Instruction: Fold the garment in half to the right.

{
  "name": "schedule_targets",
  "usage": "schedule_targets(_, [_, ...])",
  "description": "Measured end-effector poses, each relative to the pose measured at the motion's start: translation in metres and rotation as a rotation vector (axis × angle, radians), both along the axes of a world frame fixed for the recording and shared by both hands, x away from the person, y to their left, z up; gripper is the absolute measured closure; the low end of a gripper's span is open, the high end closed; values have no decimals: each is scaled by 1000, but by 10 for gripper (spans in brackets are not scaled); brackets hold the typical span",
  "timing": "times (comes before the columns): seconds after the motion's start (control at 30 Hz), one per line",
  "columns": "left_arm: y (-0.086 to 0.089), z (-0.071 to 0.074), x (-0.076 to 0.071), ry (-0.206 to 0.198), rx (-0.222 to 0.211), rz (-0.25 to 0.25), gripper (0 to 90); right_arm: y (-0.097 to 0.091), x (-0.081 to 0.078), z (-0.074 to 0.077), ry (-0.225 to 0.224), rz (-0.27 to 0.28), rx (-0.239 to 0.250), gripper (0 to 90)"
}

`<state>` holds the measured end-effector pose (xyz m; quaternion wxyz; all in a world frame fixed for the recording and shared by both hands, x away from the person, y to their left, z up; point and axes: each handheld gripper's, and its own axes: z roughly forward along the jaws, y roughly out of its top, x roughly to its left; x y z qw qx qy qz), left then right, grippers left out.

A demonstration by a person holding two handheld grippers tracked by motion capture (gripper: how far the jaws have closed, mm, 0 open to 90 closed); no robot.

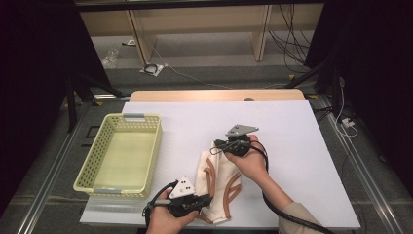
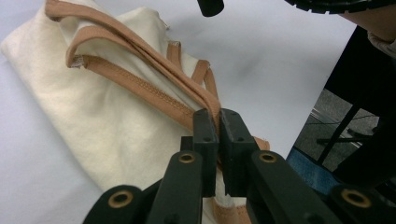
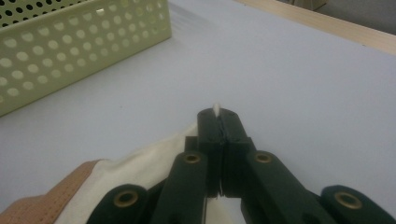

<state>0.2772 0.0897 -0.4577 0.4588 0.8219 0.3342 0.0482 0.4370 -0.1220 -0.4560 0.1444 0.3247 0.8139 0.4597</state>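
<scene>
A cream cloth bag (image 1: 218, 181) with tan straps lies on the white table top, between my two hands. My left gripper (image 1: 208, 200) is at the bag's near end, shut on its tan straps (image 2: 140, 86), which run between the jaws in the left gripper view. The cream cloth (image 2: 84, 116) spreads out flat beyond. My right gripper (image 1: 217, 147) is at the bag's far end, shut on a corner of the cloth; a small white tip of fabric (image 3: 216, 110) pokes out above the closed jaws. Cream fabric and a tan edge (image 3: 56, 193) trail down to the left.
A pale yellow perforated basket (image 1: 92, 163) stands on the table to the left of the bag, and its wall (image 3: 84, 51) is close to my right gripper. White table surface (image 1: 302, 141) stretches to the right and behind. The table's front edge is just below my left hand.
</scene>
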Motion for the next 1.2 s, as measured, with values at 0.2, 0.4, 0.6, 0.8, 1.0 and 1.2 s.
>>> schedule_targets(0.2, [-2, -2, 1, 6, 5, -6, 853, 0, 0, -1, 1, -4, 0, 897])
schedule_targets(0.4, [-4, -3, 1, 8, 12, -11, 854, -1, 0, -1, 4, -3, -5, 896])
schedule_targets(0.6, [-5, -3, 1, 10, 12, -11, 853, -3, -1, -2, 8, -6, -7, 896])
schedule_targets(0.8, [-6, -4, 2, 12, 18, -16, 853, -3, -1, -2, 7, -8, -1, 896])
schedule_targets(1.0, [-7, -4, 2, 13, 21, -20, 853, -4, -1, -2, 11, -11, -1, 896])
schedule_targets(1.2, [-8, -5, 2, 14, 25, -24, 853, -5, -1, -2, 13, -8, -6, 897])
